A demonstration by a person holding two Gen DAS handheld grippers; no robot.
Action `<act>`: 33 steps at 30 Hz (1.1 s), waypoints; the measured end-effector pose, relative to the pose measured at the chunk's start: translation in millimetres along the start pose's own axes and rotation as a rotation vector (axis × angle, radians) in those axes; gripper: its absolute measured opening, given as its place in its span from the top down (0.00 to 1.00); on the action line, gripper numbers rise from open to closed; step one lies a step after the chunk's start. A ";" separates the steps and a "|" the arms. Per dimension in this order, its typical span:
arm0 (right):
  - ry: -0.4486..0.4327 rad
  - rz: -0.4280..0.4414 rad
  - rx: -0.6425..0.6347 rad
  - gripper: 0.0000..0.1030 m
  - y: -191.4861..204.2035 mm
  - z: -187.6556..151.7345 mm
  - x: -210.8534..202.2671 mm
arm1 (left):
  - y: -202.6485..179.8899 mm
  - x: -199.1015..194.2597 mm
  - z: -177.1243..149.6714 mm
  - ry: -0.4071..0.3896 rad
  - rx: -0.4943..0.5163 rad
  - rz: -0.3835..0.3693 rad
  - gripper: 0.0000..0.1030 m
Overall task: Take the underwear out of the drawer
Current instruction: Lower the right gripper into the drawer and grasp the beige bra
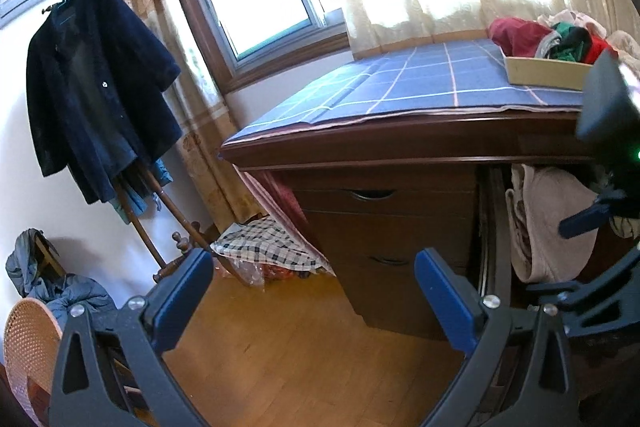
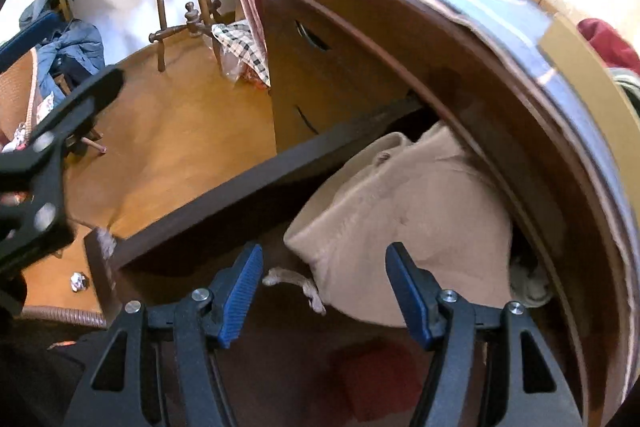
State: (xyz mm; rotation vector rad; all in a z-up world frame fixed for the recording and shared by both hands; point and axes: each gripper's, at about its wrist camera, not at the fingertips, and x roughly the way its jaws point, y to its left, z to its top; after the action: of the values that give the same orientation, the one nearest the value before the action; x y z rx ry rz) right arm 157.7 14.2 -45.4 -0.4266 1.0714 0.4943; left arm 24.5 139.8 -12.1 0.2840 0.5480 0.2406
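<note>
The desk's drawer (image 2: pixel 240 179) stands pulled out, and a beige folded garment (image 2: pixel 400 207) with a drawstring lies in it. A blurred red item (image 2: pixel 372 367) shows lower in the drawer. My right gripper (image 2: pixel 324 267) points down into the drawer, open, with the garment's near edge just beyond its blue pads and nothing pressed between them. The same garment (image 1: pixel 540 223) shows in the left wrist view, with the right gripper (image 1: pixel 588 219) in front of it. My left gripper (image 1: pixel 314 267) is open and empty out over the floor, left of the drawer.
On the desk's blue checked cloth (image 1: pixel 400 83) sits a cardboard box (image 1: pixel 544 75) of red and green clothes. Two closed drawers (image 1: pixel 372 195) are left of the open one. A coat rack with a dark coat (image 1: pixel 100 87), a checked bundle (image 1: pixel 264 247) and a wicker chair (image 1: pixel 28 347) stand on the wooden floor.
</note>
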 end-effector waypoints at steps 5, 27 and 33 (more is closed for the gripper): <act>0.093 -0.065 0.038 0.36 -4.0 8.0 25.3 | -0.7 2.7 -0.1 0.014 -0.012 -0.011 0.00; -0.121 0.391 0.577 0.78 -94.1 -83.3 -61.0 | -27.8 -14.8 -4.0 0.008 0.013 -0.168 0.00; -0.236 0.582 0.887 0.78 -133.3 -162.4 -81.3 | -45.0 -19.2 -4.6 0.032 0.010 -0.250 0.00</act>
State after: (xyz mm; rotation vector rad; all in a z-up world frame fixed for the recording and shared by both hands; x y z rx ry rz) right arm 85.7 -198.5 -27.6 0.7280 1.0649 0.5059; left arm 12.8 92.9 -21.4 0.2186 0.6103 0.0002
